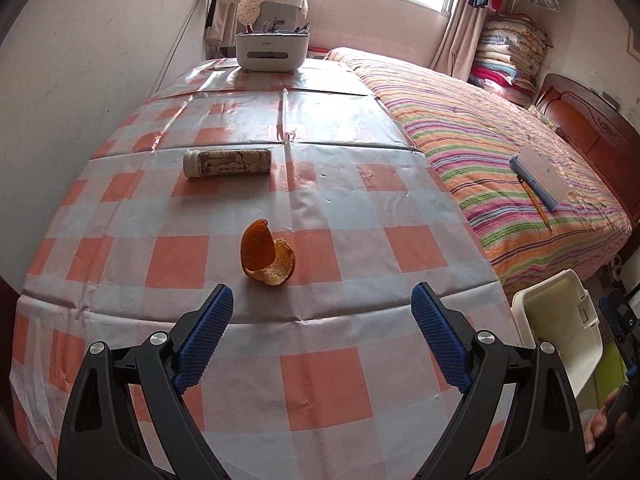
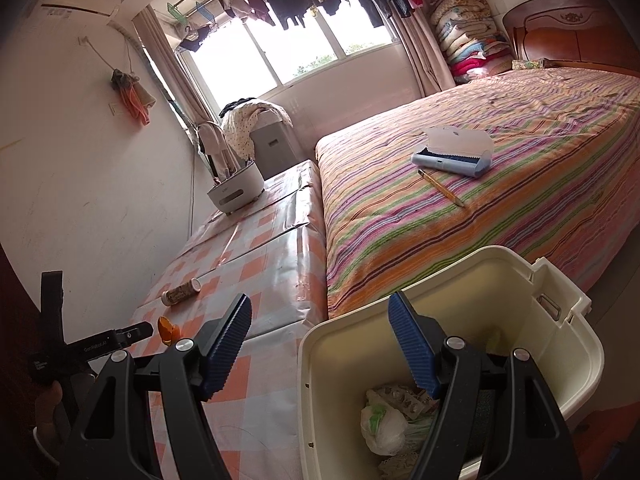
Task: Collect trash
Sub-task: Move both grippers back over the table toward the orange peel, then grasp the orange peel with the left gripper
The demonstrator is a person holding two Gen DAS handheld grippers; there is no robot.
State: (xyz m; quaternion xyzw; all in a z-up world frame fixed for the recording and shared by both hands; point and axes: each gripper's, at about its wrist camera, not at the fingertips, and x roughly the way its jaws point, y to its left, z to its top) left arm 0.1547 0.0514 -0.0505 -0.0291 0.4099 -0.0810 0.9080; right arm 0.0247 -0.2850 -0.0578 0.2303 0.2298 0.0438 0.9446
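Note:
A curled orange peel (image 1: pixel 266 254) lies on the orange-and-white checked tablecloth (image 1: pixel 320 376). My left gripper (image 1: pixel 322 292) hangs just short of it, open and empty. Farther back a cylindrical printed bottle (image 1: pixel 228 164) rests on its side. The cream trash bin (image 1: pixel 560 320) stands off the table's right corner. My right gripper (image 2: pixel 320 300) is open over the bin's near-left corner (image 2: pixel 308 344), one finger outside the rim and one inside, with no pad pressing anything. Inside the bin are a white plastic bag (image 2: pixel 384 420) and a blister pack (image 2: pixel 404 398). The right wrist view also shows the peel (image 2: pixel 166 330) and the bottle (image 2: pixel 180 292).
A white organiser box (image 1: pixel 272 50) with pens sits at the table's far end. A striped bed (image 1: pixel 500 152) runs along the table's right side, with a blue pencil case (image 2: pixel 452 152) and a pencil (image 2: pixel 440 188) on it. A wall (image 1: pixel 80 80) borders the left.

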